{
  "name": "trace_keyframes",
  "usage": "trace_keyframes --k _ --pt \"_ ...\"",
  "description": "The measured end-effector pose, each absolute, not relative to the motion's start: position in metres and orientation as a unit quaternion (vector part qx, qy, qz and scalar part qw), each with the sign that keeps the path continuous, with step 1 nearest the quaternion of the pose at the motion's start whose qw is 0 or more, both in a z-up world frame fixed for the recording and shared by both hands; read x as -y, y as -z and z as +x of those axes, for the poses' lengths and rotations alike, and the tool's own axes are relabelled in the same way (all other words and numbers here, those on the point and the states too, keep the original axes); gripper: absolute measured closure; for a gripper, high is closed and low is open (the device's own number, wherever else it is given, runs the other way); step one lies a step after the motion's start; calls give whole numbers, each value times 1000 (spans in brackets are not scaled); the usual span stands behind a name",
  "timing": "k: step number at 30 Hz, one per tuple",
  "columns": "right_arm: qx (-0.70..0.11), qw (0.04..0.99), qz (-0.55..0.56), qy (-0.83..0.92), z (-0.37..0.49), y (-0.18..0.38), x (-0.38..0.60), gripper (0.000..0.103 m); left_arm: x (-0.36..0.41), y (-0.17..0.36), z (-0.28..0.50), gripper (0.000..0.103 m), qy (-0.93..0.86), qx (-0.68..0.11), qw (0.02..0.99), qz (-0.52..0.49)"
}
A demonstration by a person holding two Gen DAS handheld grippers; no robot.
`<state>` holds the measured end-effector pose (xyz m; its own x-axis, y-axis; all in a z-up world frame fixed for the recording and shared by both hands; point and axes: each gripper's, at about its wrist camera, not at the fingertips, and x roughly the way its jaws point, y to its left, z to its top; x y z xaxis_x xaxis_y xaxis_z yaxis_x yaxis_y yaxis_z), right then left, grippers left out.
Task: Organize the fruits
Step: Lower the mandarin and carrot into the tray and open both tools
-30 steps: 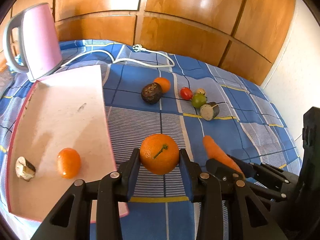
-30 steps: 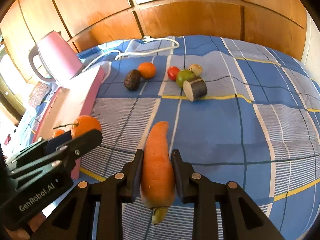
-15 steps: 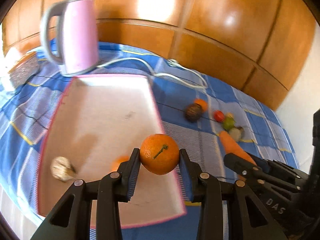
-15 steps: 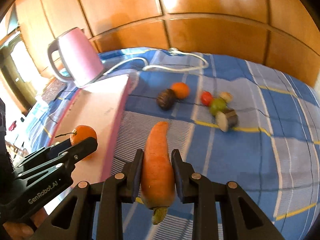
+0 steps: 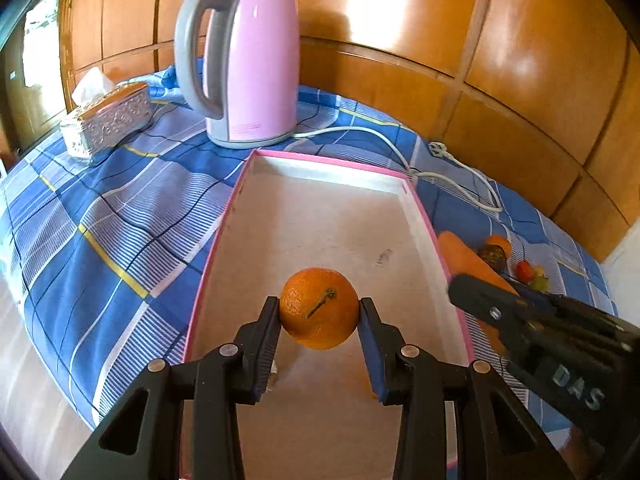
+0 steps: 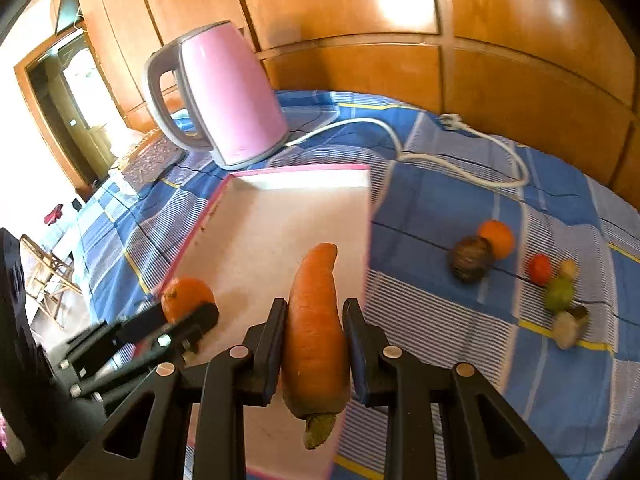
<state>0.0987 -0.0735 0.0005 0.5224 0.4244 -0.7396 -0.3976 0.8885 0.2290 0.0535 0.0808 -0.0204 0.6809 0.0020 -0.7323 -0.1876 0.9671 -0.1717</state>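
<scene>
My left gripper [image 5: 319, 322] is shut on an orange [image 5: 319, 307] with a short stem, held above the near part of the pink-rimmed tray [image 5: 320, 168]. My right gripper [image 6: 315, 332] is shut on a long carrot [image 6: 314, 320], over the right side of the same tray [image 6: 296, 176]. In the left wrist view the carrot [image 5: 464, 256] and right gripper [image 5: 496, 308] show at the tray's right edge. In the right wrist view the orange [image 6: 186, 298] and left gripper [image 6: 192, 320] sit at lower left. Loose produce lies on the blue cloth to the right: a small orange [image 6: 497, 237], a dark fruit [image 6: 469, 258], a red tomato [image 6: 539, 269], a green fruit [image 6: 559, 295].
A pink kettle [image 5: 248, 64] stands behind the tray, its white cord [image 5: 440, 168] trailing right along the cloth. A silver tissue box [image 5: 106, 120] is at the far left. Wooden panelling backs the table. A cut pale piece [image 6: 568, 322] lies by the green fruit.
Both grippers have swung left from over the cloth to over the tray, still holding the orange and the carrot. The kettle and tissue box came into fuller view.
</scene>
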Motion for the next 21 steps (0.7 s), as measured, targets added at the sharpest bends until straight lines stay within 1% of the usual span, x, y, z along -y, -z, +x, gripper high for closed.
trace_keyframes --k 3,5,21 --pt "-434 867 17 -243 109 2 60 74 -83 21 52 62 -59 -393 910 -119" --pt "-434 866 21 -246 112 2 55 74 -85 20 50 59 -62 -389 911 -120" --pt "-439 873 47 -207 87 9 87 72 -78 20 38 57 -69 -388 911 -120"
